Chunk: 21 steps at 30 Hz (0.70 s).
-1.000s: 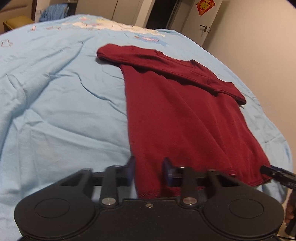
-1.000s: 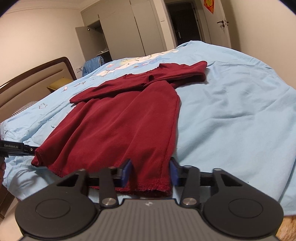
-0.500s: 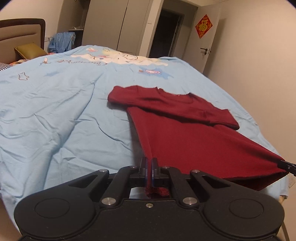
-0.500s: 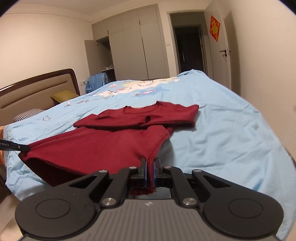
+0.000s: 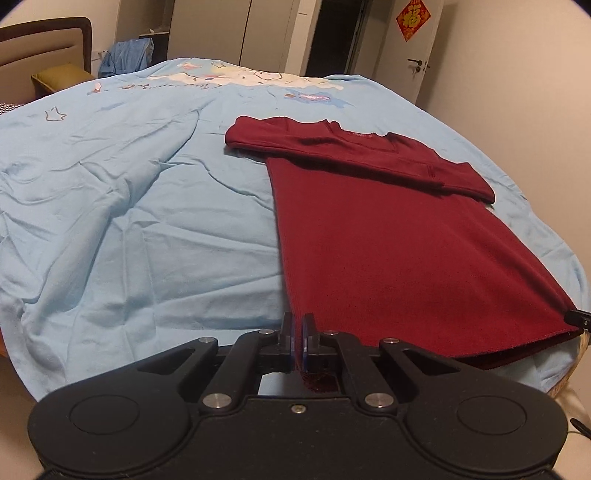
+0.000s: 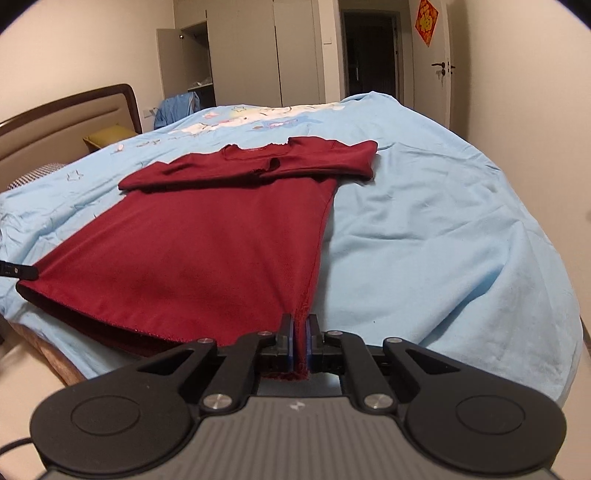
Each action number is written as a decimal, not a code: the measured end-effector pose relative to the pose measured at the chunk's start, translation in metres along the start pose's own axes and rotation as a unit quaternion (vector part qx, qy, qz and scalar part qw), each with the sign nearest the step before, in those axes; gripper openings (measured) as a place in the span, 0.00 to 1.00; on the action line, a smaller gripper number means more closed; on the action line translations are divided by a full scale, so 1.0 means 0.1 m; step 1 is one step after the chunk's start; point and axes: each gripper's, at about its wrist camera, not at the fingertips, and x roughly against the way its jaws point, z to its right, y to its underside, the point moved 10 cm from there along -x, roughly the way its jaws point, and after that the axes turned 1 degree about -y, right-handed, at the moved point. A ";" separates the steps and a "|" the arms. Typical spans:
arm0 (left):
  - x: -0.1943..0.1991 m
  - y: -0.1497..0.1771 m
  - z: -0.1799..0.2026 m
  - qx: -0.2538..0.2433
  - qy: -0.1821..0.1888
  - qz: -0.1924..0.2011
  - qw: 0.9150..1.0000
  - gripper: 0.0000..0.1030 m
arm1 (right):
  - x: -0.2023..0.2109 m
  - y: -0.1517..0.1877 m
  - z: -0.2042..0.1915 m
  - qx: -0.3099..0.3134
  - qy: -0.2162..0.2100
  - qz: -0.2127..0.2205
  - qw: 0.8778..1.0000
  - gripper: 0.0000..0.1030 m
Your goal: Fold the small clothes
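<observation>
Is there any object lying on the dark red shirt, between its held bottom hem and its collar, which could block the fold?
Nothing visible. The dark red shirt lies clear up to its collar.

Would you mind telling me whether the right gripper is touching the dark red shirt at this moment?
Touching. The right wrist view shows the right gripper with its jaws closed on the hem corner of the dark red shirt, fabric pinched between them.

A red diamond-shaped paper sign (image 5: 413, 18) hangs on the door (image 5: 424, 48), bearing one gold Chinese character, probably 福. The same sign (image 6: 426, 22) shows in the right wrist view. A line of writing on the light blue bedsheet (image 5: 110, 221) is too blurred to read.
</observation>
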 end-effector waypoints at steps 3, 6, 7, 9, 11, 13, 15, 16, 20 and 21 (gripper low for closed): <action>-0.02 0.04 0.01 0.013 0.013 -0.006 1.000 0.09 | 0.02 0.04 0.00 0.016 0.007 0.003 1.000 0.12; -0.02 0.07 0.06 0.019 0.023 -0.006 1.000 0.21 | 0.04 0.05 -0.03 0.041 0.015 0.006 0.999 0.30; -0.01 0.07 0.08 0.015 0.020 -0.005 1.000 0.22 | 0.05 0.05 -0.04 0.052 0.018 0.008 0.998 0.40; 0.01 0.05 0.12 0.005 0.016 -0.001 1.000 0.36 | 0.08 0.04 -0.10 0.081 0.022 0.014 0.996 0.51; 0.04 0.02 0.15 -0.004 0.007 0.009 1.000 0.57 | 0.11 0.03 -0.18 0.118 0.024 0.020 0.993 0.72; 0.08 -0.04 0.19 -0.020 -0.012 0.026 0.999 0.86 | 0.13 0.03 -0.30 0.161 0.024 0.025 0.986 0.84; 0.11 -0.08 0.25 -0.040 -0.018 0.042 0.998 0.93 | 0.12 0.05 -0.43 0.206 0.019 0.027 0.978 0.87; 0.11 -0.10 0.29 -0.051 -0.018 0.045 0.998 0.97 | 0.10 0.07 -0.50 0.229 0.018 0.025 0.973 0.90; 0.06 -0.09 0.45 -0.081 -0.012 0.045 0.996 0.99 | -0.02 0.16 -0.68 0.298 0.026 0.015 0.954 0.91; 0.03 -0.08 0.50 -0.088 -0.008 0.043 0.995 0.99 | -0.05 0.19 -0.72 0.310 0.027 0.010 0.950 0.91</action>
